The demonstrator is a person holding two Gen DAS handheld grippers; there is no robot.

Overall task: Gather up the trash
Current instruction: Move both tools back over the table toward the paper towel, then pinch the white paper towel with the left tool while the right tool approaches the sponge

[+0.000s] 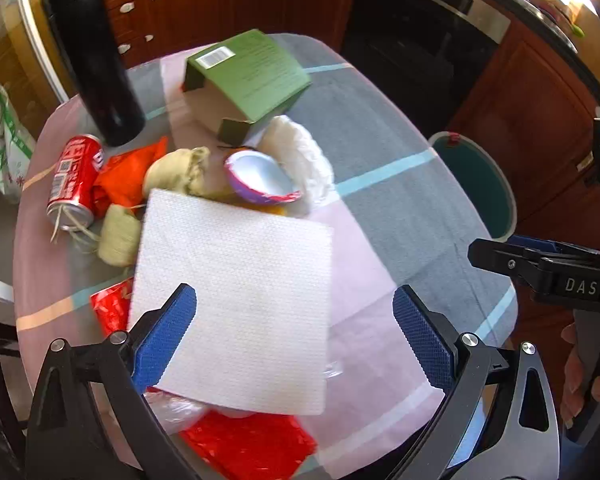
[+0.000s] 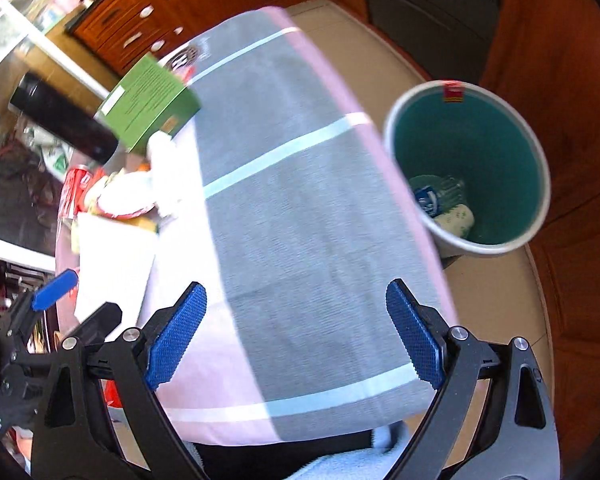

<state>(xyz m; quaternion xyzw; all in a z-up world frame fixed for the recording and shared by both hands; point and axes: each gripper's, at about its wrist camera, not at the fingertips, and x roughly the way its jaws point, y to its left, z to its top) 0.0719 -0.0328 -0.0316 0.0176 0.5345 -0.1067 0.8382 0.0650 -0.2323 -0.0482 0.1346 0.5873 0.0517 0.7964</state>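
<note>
We see the trash bin (image 2: 468, 168) standing on the floor just beside the right edge of the surface (image 2: 300, 208), its teal inside open to us; at its bottom lie a crumpled clear plastic piece with a blue label (image 2: 430, 198) and a pale wad (image 2: 456, 218), and the rest of the bin is free. On the surface, the trash is heaped at the left: a green carton (image 1: 252, 72) lying on its side with its open mouth toward us, nothing visible inside it; a purple cup (image 1: 260, 178) tipped over, showing a bare white inside; a red can (image 1: 74, 180) on its side; an orange bag (image 1: 128, 176); beige wads (image 1: 180, 172); a white wad (image 1: 300, 148); red wrappers (image 1: 248, 444); and a flat white paper towel (image 1: 236, 300) on top. A tall black flask (image 1: 96, 64) stands upright at the far left edge. Our left gripper (image 1: 296, 336) hangs above the towel with its fingers (image 1: 168, 332) spread apart and holding nothing. Our right gripper (image 2: 296, 332) is over the bare striped cloth near the edge next to the bin, fingers (image 2: 414, 336) released wide and empty. The right half of the surface is clear cloth, giving open room between the heap and the bin.
</note>
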